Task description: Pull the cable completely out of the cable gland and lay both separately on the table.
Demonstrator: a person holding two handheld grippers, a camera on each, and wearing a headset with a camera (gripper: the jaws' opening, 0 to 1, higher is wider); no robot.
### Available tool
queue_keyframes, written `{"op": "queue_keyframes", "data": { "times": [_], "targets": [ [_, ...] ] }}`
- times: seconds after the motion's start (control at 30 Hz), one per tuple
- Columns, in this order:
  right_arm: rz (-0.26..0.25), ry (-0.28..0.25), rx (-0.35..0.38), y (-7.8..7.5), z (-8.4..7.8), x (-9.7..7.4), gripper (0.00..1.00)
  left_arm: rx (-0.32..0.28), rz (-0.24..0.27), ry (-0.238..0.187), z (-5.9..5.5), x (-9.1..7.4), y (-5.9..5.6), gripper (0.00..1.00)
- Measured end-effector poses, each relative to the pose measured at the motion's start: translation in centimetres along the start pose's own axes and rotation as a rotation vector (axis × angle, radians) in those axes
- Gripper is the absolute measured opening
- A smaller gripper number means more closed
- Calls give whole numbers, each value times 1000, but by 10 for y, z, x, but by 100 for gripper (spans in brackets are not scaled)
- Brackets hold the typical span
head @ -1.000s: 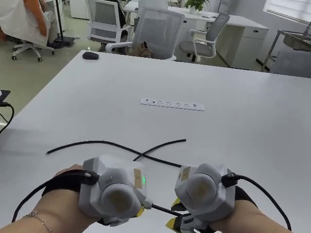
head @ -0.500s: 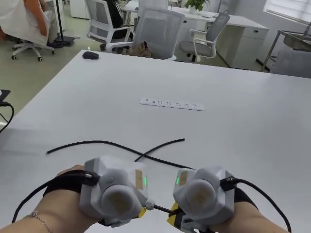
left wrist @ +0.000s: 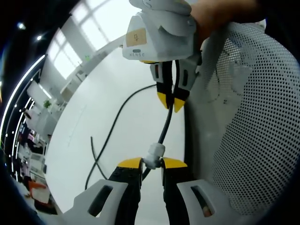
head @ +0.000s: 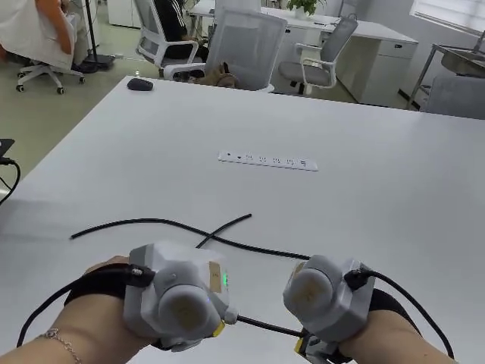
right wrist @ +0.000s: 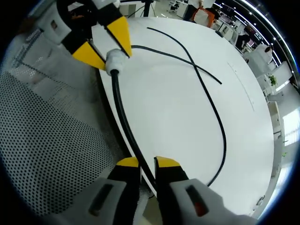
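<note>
A long black cable lies in a crossed loop on the white table. One stretch of it runs taut between my two grippers at the near edge. My left gripper is shut on the small white cable gland, and the cable runs out of the gland. My right gripper is shut on the cable a short way from the gland. In the head view the left gripper is at the bottom left and the right gripper at the bottom right.
A white power strip lies mid-table and a dark mouse sits at the far left corner. Office chairs stand beyond the far edge. A white mesh chair back is close below the grippers at the near edge.
My right gripper has moved right, away from the left one, and more cable is stretched between them. The cable's free end on the table has slid left, toward the grippers.
</note>
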State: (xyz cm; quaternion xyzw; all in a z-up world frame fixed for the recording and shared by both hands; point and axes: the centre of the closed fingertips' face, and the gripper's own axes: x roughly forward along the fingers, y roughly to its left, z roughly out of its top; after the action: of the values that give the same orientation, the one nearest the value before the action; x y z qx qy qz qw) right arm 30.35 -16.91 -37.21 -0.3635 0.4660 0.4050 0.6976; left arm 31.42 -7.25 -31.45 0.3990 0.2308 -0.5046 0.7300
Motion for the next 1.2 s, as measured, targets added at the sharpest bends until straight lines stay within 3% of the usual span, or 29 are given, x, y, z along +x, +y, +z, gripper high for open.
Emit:
{"op": "queue_keyframes", "data": {
  "times": [0.2,0.37,0.5,0.57,0.63,0.83,1.03,1.2],
  "targets": [
    [41,-8,-33,11,5,2,17,-1,-3,3,-1,0,-1,17],
    [88,-193,-87,24,44,-6,23,12,-10,0,1,1,-3,17],
    [111,-271,-137,33,59,-14,20,9,-10,-2,1,1,-3,17],
    [121,-283,-146,36,61,-15,14,13,-12,-8,3,1,-3,17],
    [114,-277,-170,34,59,-14,3,16,-16,-16,5,1,-4,17],
    [101,-274,-129,29,58,-14,3,3,-11,-26,7,1,-3,17],
    [52,-151,-132,19,35,-5,3,7,-5,-13,5,1,-2,17],
    [24,-96,-97,9,22,-2,4,0,-1,-14,4,0,-1,17]
  ]
}}
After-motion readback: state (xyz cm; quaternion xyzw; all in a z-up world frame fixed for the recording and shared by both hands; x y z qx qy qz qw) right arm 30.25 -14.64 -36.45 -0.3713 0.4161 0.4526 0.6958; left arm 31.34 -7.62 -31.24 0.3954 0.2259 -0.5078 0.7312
